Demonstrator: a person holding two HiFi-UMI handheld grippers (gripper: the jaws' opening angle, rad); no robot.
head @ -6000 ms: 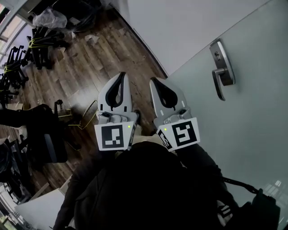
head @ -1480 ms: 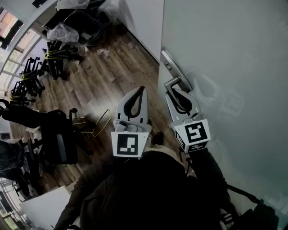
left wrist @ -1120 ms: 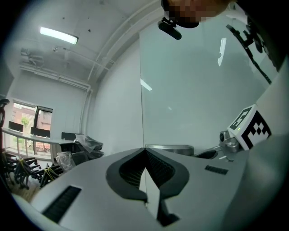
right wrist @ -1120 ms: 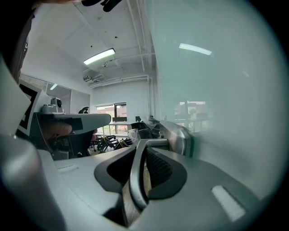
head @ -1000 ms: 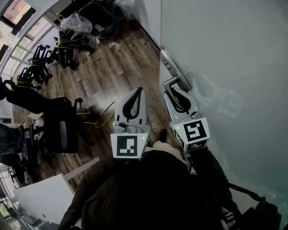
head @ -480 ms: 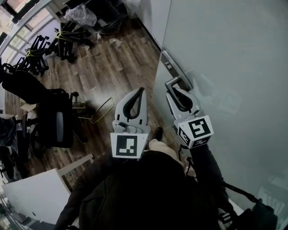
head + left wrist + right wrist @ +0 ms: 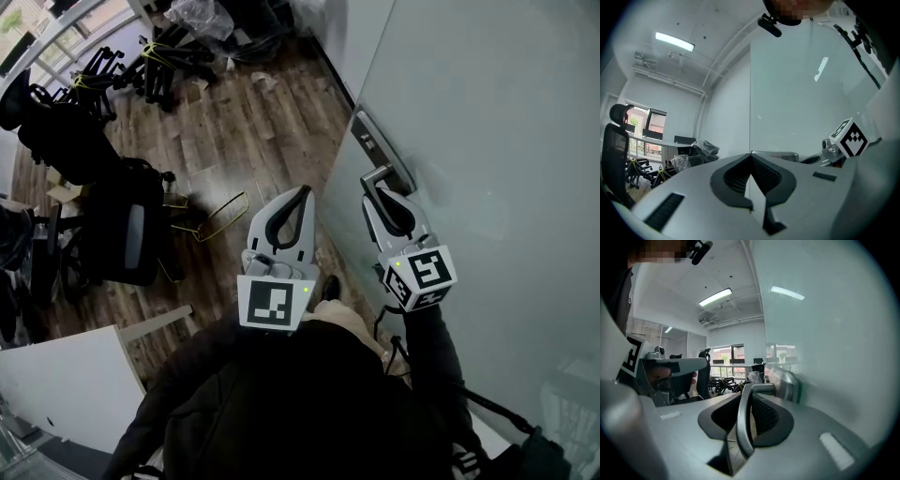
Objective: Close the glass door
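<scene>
My right hand-held gripper (image 7: 382, 194) is clamped on the metal lever handle (image 7: 742, 423) of the frosted glass door (image 7: 497, 122). The door fills the head view from 12 to 5 o'clock, and the lever runs between my two jaws. My left hand-held gripper (image 7: 302, 192) hangs just beside the right one, at its 9 o'clock. Its jaws are together with nothing between them, above the wooden floor (image 7: 234, 141). Black office chairs (image 7: 122, 225) stand from 9 to 11 o'clock.
</scene>
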